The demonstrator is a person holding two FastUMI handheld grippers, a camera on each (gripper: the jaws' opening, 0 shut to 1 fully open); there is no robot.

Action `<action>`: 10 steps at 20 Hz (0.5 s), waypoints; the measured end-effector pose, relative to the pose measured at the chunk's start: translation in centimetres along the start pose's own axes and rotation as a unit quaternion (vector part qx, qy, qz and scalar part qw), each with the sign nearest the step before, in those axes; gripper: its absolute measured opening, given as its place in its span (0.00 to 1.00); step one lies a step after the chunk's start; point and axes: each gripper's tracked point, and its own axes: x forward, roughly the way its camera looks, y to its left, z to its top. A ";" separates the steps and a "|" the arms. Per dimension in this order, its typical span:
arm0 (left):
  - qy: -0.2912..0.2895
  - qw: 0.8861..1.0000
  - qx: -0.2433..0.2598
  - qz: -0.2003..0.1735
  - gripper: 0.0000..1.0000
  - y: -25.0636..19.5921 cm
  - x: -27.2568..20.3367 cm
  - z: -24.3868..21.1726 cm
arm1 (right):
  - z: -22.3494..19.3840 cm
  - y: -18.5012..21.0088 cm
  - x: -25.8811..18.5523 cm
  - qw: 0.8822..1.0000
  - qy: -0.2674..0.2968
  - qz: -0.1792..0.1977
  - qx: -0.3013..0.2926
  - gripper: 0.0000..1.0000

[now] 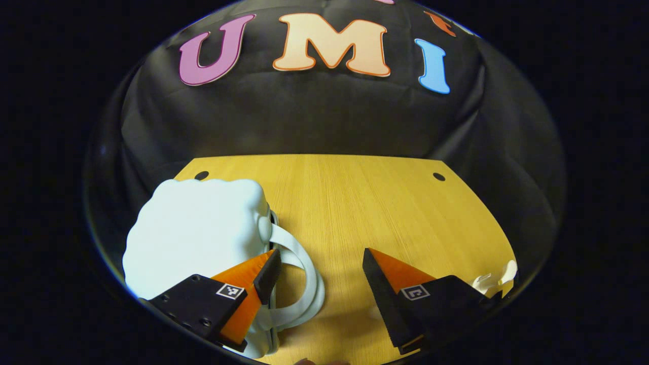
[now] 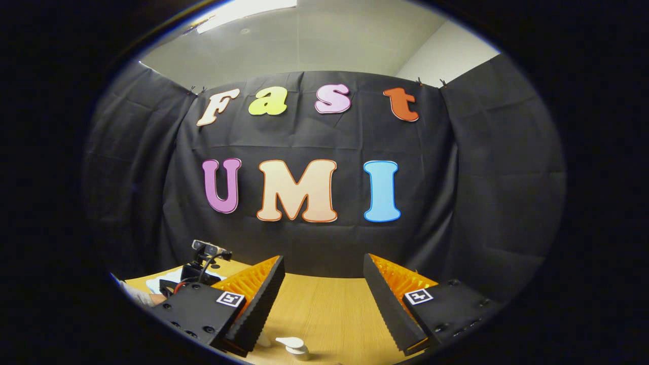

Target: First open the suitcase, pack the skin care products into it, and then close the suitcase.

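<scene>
Suitcase (image 1: 195,238), pale w/ a bumpy shell, is sitting closed on the left side of the wood table (image 1: 355,203), its looped handle (image 1: 304,268) hanging toward the near edge. We're holding the left gripper (image 1: 319,274) w/ fingers spread wide, nothing betw. them; its left finger is reaching over the handle and the case's near corner, but we can't tell if it's touching. Right gripper (image 2: 324,284) is hovering higher, fingers also spread and empty, a pump bottle top (image 2: 294,347) poking up just below it. Risk as we're judging it: closing on the soft handle instead of the lid seam, we're prob. dragging or tipping the whole case rather than opening it. Small white items (image 1: 499,279) at the near right edge could get knocked off.
</scene>
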 end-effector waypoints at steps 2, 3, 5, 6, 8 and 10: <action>0.025 1.000 -0.011 -0.008 0.96 -0.3 0.9 -1.4 | 0.7 -0.3 0.0 1.000 -0.007 -0.009 -0.005 0.99; 0.034 0.999 -0.013 -0.004 0.95 -0.1 1.4 -1.8 | 0.8 -0.4 -0.1 1.000 -0.010 -0.012 -0.008 0.99; 0.043 0.999 -0.018 -0.015 0.86 -0.6 2.1 -2.3 | 0.9 -0.3 -0.2 1.000 -0.013 -0.014 -0.013 0.99; 0.050 0.998 -0.019 -0.015 0.83 -0.6 2.2 -2.4 | 0.8 -0.2 -0.2 1.000 -0.013 -0.013 -0.015 1.00; 0.061 0.998 -0.024 -0.015 0.83 -0.7 2.8 -2.8 | 0.8 0.0 -0.5 1.000 -0.013 -0.012 -0.022 0.99; 0.071 0.997 -0.021 -0.008 0.78 -0.4 3.0 -3.0 | 0.8 0.0 -0.8 0.999 -0.015 -0.013 -0.030 0.99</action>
